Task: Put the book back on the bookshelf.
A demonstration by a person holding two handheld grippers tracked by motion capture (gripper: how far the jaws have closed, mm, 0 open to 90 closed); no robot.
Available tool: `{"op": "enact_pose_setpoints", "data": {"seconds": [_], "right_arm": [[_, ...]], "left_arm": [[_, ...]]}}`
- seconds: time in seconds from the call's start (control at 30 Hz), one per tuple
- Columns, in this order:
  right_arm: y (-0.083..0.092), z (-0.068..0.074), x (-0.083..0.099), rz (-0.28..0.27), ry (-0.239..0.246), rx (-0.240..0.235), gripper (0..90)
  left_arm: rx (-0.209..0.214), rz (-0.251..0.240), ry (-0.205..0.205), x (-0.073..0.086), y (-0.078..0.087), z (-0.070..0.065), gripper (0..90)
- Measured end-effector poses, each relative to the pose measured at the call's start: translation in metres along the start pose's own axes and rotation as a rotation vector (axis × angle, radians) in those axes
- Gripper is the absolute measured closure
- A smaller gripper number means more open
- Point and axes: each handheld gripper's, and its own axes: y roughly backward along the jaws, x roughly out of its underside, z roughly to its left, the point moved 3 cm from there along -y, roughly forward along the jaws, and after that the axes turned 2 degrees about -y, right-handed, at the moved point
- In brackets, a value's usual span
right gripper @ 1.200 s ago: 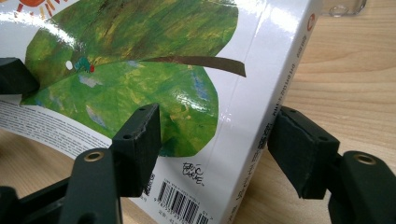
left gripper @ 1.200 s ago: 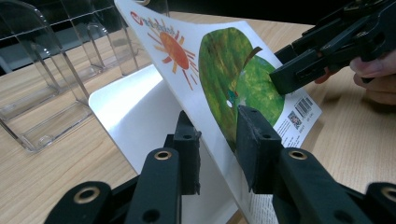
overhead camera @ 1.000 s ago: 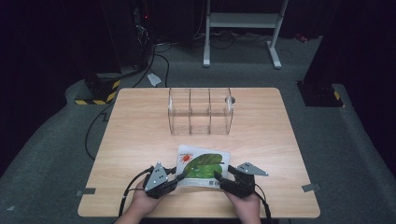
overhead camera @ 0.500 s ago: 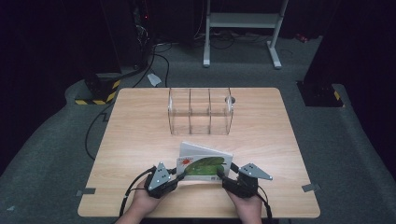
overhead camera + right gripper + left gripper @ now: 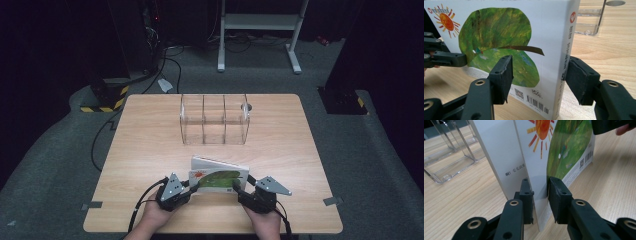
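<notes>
Clearly barcode and QR on book (image 5: 506,37)

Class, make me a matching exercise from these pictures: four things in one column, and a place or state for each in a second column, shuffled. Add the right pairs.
Things
1. book
2. clear divider rack
3. left gripper
4. right gripper

Places or states
A. stands at the far middle of the table, nothing in its compartments
B. shut on one thin cover
C. jaws set around the thick spine end
D. stood up on its edge at the near side, green leaf and orange sun on its cover

Pairs: 1-D, 2-A, 3-B, 4-C
</notes>
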Motion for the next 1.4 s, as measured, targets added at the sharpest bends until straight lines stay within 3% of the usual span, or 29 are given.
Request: {"op": "enact_pose_setpoints", "data": {"seconds": [0.23,0.53,0.77,0.9,0.97,1.03,1.13,1.4], "right_arm": [[0.005,0.002,0.003,-0.006,0.034,-0.01,41.8],[0.009,0.003,0.004,-0.014,0.067,-0.026,38.1],[0.01,0.001,-0.003,-0.025,0.114,-0.051,31.4],[0.008,-0.001,-0.009,-0.033,0.123,-0.068,28.0],[0.008,-0.001,-0.013,-0.042,0.135,-0.074,27.1],[0.008,-0.001,-0.016,-0.055,0.138,-0.085,27.0],[0.007,-0.001,-0.019,-0.065,0.153,-0.099,27.9],[0.006,0.003,-0.023,-0.092,0.186,-0.107,38.4]], "left_arm": [[0.005,0.04,-0.006,0.007,-0.003,-0.001,71.9],[-0.002,0.04,0.005,0.01,0.0,0.002,69.5],[-0.013,0.035,0.057,0.014,0.01,0.011,54.5],[-0.034,0.048,0.067,0.02,0.017,0.016,47.8],[-0.06,0.07,0.062,0.023,0.019,0.019,44.7],[-0.075,0.106,0.08,0.028,0.02,0.023,40.8],[-0.129,0.151,0.101,0.036,0.022,0.031,37.7],[-0.261,0.198,0.149,0.048,0.032,0.05,34.0]]}}
